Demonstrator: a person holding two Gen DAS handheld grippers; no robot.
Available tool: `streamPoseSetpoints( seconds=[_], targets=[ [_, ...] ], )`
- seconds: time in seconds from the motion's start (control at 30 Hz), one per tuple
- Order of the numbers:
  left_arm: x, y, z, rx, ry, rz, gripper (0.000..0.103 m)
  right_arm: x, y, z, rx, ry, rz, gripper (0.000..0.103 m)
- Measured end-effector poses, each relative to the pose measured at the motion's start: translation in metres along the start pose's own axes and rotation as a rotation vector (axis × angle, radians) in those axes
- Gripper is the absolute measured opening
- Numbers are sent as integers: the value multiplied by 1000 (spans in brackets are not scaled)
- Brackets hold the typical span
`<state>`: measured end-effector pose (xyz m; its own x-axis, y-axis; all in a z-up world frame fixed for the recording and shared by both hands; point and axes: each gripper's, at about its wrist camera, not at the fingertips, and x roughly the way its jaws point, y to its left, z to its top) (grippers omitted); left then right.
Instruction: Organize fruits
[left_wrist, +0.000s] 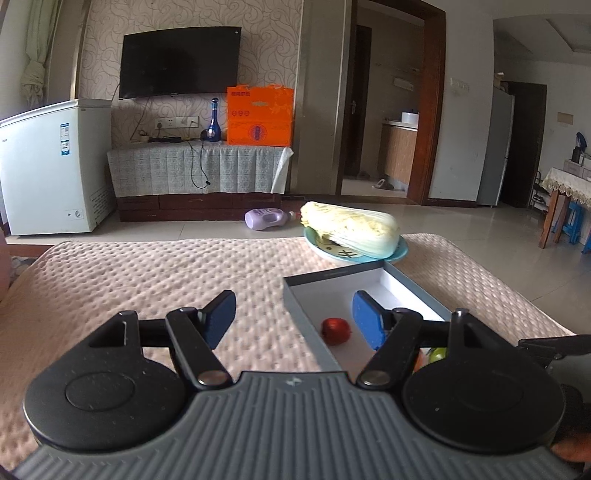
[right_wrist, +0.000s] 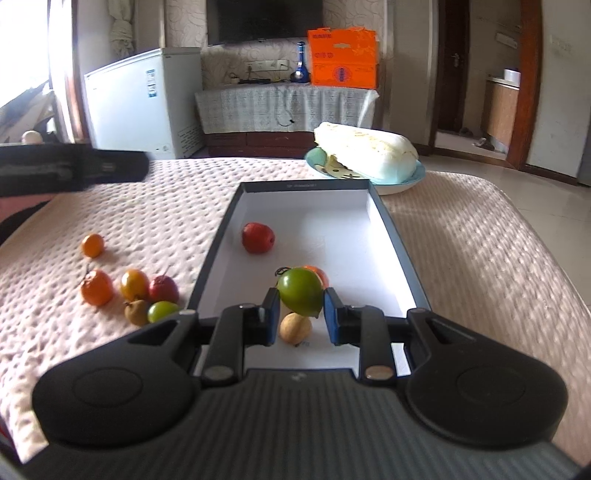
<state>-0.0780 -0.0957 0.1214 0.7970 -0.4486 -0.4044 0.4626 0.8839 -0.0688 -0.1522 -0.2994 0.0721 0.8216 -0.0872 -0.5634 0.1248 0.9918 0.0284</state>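
While the right tool grips a green fruit between its blue pads, it hangs over the near end of the open box, so release means going straight down. A tan fruit lies under it and a red fruit at eleven o'clock, farther in. The loose fruits lie on the quilted worktop at nine o'clock, outside the box. The left tool, open and empty, seems nearer them.
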Motion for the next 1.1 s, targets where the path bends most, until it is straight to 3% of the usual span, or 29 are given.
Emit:
streamPoseSetpoints(
  seconds=[0.43, 0.53, 1.1],
  targets=[
    [-22, 47, -12, 7, 15, 55, 75, 9, 6, 2, 24, 18, -35, 30],
    [-25, 57, -15, -5, 25, 65, 75, 10, 7, 2, 26, 17, -43, 40],
    [-31, 81, -21, -33, 28, 88, 75, -3, 9, 8, 26, -70, -31, 40]
  ],
)
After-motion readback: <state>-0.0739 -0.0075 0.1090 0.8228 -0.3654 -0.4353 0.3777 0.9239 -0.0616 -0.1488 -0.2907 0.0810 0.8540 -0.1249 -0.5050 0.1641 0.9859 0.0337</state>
